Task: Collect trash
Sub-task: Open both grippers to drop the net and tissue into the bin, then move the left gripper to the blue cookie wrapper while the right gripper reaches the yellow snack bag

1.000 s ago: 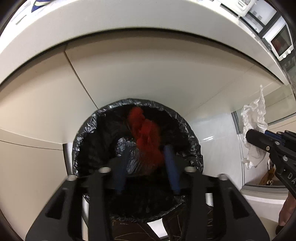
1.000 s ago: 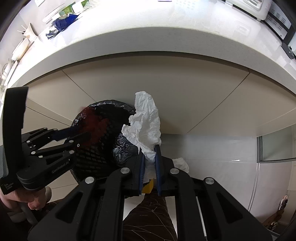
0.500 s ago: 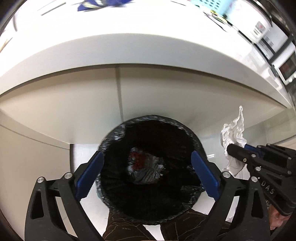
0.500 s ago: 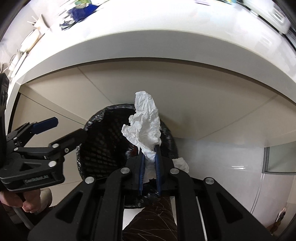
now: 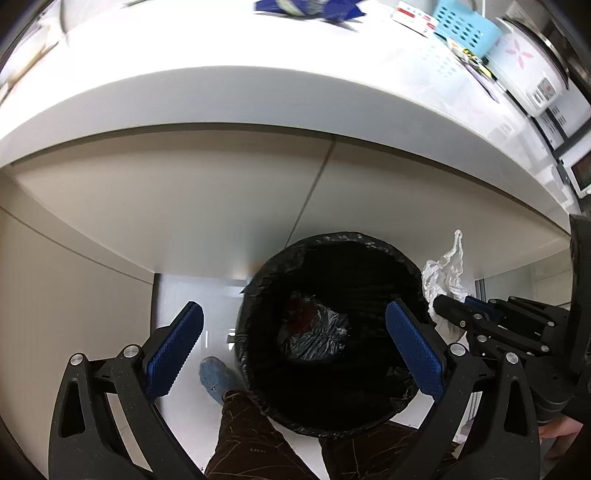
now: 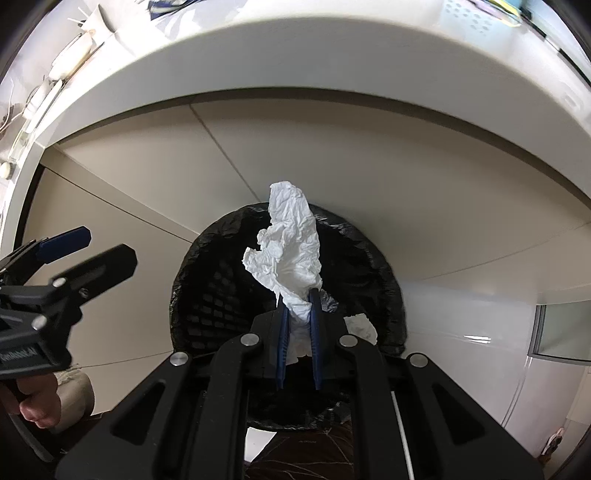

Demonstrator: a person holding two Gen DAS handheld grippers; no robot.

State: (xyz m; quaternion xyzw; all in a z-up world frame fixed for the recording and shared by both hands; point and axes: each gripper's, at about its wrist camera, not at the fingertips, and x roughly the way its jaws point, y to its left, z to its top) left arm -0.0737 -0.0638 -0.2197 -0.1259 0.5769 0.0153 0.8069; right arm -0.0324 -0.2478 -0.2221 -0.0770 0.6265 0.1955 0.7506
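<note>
Two tongs seen: right tongs (image 6: 298, 314) clamped on tissue (image 6: 291, 254), held upright directly over bin (image 6: 192, 295) mouth; drop judged straight down. Left tongs (image 5: 293, 350) spread wide, empty, beside bin.

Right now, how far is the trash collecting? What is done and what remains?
Done: a red scrap lies inside the lined bin, and the left gripper is open and empty. In hand: the right gripper pinches a crumpled white tissue over the bin. Left: release it; a blue wrapper remains on the counter.
</note>
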